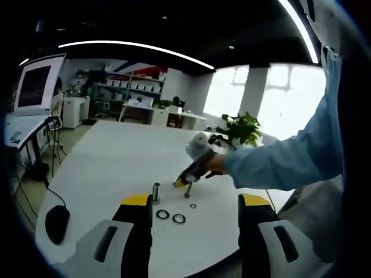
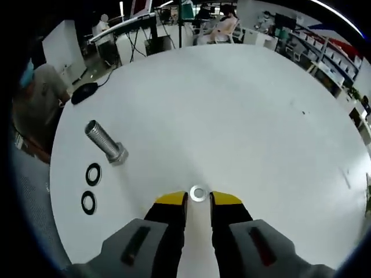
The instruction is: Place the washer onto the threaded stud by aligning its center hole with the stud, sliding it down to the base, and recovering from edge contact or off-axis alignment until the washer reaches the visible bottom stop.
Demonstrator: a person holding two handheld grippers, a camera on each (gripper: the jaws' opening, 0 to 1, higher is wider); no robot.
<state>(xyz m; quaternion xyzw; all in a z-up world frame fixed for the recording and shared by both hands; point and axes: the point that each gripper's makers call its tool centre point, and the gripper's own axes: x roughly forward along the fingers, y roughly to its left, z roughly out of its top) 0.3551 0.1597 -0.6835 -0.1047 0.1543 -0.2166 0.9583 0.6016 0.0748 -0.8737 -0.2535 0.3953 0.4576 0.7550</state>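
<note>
right gripper (image 2: 198, 201) bottom center, jaws pinched almost shut on the washer (image 2: 198, 193) | left gripper (image 1: 196, 204) wide open, holding nothing | two black rings (image 2: 91, 188) lower left, loose on the table (image 2: 243, 116) | threaded stud (image 2: 106, 142) left of center, bare | so picked up, threading probably all still to do

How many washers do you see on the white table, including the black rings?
3. Two black rings lie side by side near the threaded stud. One silver washer sits at the tips of the right gripper. Others may be hidden.
</note>
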